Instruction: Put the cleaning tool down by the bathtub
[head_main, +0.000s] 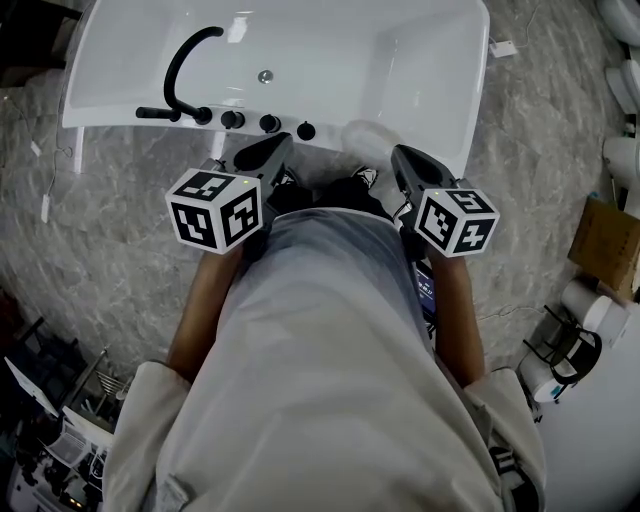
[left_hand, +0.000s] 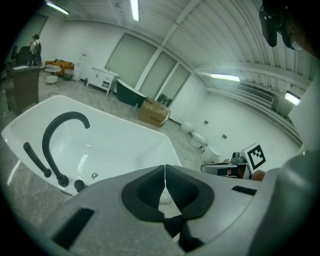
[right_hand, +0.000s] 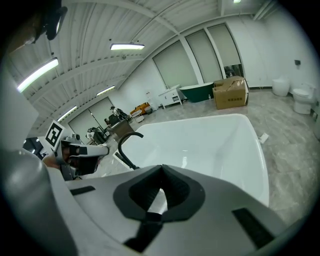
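The person stands at the near side of the white bathtub (head_main: 420, 60), elbows tucked in. The left gripper (head_main: 275, 150) has its jaws pressed together on nothing, and so does the right gripper (head_main: 405, 155). The cleaning tool (head_main: 362, 140), if that pale blurry lump is it, sits on the tub's near rim between the two grippers. A black faucet (head_main: 185, 60) arches at the far left.
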